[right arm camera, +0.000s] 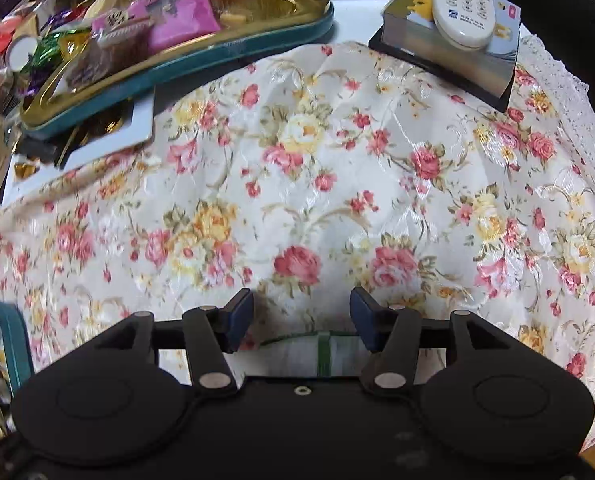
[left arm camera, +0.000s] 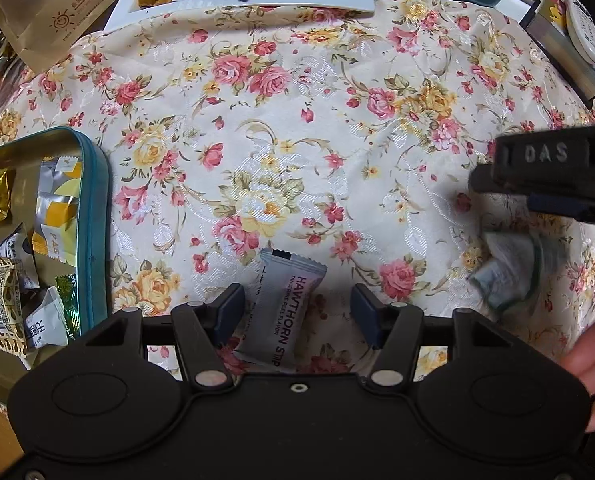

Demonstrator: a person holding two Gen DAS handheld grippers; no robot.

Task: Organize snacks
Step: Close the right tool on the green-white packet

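A grey "Hawthorn Strip" snack packet [left arm camera: 281,308] lies on the floral tablecloth between the open fingers of my left gripper [left arm camera: 297,308], not clamped. A teal tin [left arm camera: 93,220] at the left holds several wrapped snacks. My right gripper [right arm camera: 301,316] is open; a white-and-green packet [right arm camera: 317,354] lies low between its fingers, blurred. In the left wrist view the right gripper [left arm camera: 545,176] hovers above that same blurred packet [left arm camera: 509,272] at the right.
A second teal tin [right arm camera: 233,56] full of snacks sits at the back on a white tray [right arm camera: 137,128]. A remote control [right arm camera: 465,0] lies on a box [right arm camera: 457,52] at the back right. A brown paper bag [left arm camera: 57,12] lies at the back left.
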